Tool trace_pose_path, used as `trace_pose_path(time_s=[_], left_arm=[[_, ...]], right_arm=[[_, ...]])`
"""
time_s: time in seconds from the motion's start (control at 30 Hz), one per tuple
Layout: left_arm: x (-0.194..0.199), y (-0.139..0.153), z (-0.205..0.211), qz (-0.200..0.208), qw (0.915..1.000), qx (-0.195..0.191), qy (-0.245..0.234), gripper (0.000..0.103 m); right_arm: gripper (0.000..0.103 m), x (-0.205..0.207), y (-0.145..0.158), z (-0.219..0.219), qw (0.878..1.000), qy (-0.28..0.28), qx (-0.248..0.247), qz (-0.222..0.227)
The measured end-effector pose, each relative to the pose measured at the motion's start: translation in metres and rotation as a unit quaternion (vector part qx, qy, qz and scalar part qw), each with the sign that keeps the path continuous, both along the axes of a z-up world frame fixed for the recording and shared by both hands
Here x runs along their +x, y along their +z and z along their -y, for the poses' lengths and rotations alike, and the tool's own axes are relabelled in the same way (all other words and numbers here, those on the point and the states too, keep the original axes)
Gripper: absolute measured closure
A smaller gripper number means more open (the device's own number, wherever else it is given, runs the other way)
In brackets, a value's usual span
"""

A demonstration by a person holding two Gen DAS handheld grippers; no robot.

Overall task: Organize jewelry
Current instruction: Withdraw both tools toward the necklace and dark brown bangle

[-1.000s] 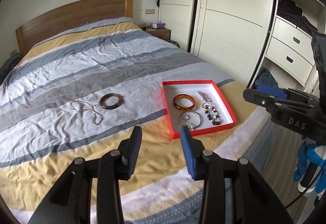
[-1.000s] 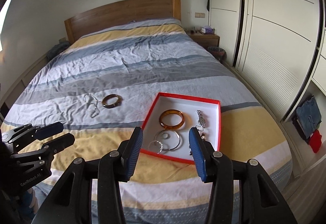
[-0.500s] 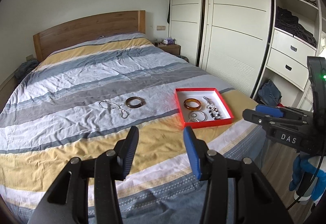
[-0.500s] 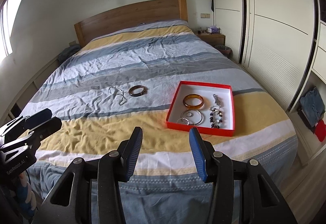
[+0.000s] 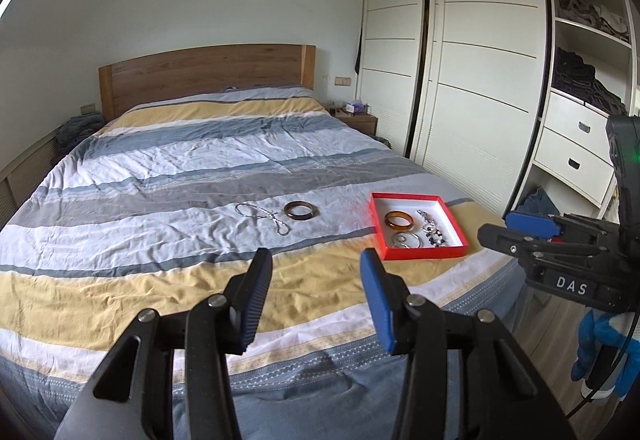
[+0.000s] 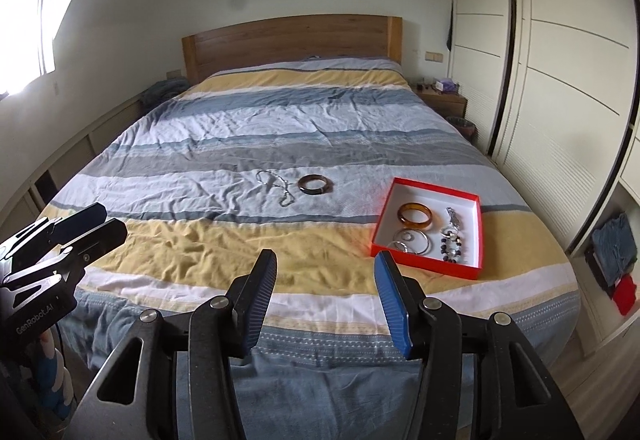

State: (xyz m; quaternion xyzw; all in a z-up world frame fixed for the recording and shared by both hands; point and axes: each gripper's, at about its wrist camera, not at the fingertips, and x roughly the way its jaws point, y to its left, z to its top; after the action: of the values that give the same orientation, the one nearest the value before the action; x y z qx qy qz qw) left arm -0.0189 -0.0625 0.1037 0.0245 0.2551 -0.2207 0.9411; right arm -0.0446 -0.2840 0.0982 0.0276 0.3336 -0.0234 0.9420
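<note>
A red tray (image 5: 424, 252) (image 6: 424, 266) lies on the striped bed near its right edge. It holds an amber bangle (image 5: 398, 221) (image 6: 415, 216), silver hoops (image 6: 414, 242) and a beaded bracelet (image 6: 452, 236). To the tray's left, a dark brown bangle (image 5: 300, 210) (image 6: 315, 184) and a silver chain (image 5: 264, 217) (image 6: 276, 184) lie loose on the cover. My left gripper (image 5: 315, 264) hangs open and empty over the foot of the bed, well short of the jewelry. My right gripper (image 6: 326, 262) is also back there, its jaws opening with nothing between them.
White sliding wardrobe doors (image 5: 472, 80) run along the bed's right side, with open shelves and drawers (image 5: 580, 128) beside them. A nightstand (image 6: 444, 102) stands by the wooden headboard (image 6: 292, 40). A blue-gloved hand (image 5: 604, 352) holds the right gripper.
Both grippers have drawn back from the bed and risen a little, so the tray and loose jewelry look smaller and farther. Both pairs of jaws stand slightly wider.
</note>
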Motion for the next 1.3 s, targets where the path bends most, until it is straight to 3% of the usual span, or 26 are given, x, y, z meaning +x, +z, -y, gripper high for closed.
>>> trace_pose_path(time_s=[0.3,0.53,0.87,1.1,1.3], left_arm=[[-0.008,-0.004,-0.02,0.003,0.9998,-0.005,0.019,0.059],[0.014,-0.017,-0.02,-0.018,0.9993,0.0,0.034,0.059],[0.082,-0.067,-0.014,-0.09,0.9941,0.025,0.055,0.059],[0.138,-0.121,-0.028,-0.158,0.9842,0.005,0.08,0.059],[0.194,-0.154,-0.02,-0.182,0.9794,0.0,0.088,0.059]], right_arm=[[0.05,0.002,0.002,-0.021,1.0,0.022,-0.015,-0.005],[0.048,0.024,-0.014,-0.024,0.999,0.033,-0.01,-0.025],[0.048,0.079,-0.06,-0.017,0.996,0.043,0.009,-0.079],[0.048,0.133,-0.088,-0.011,0.993,0.059,0.026,-0.099],[0.048,0.196,-0.124,-0.002,0.989,0.071,0.043,-0.119]])
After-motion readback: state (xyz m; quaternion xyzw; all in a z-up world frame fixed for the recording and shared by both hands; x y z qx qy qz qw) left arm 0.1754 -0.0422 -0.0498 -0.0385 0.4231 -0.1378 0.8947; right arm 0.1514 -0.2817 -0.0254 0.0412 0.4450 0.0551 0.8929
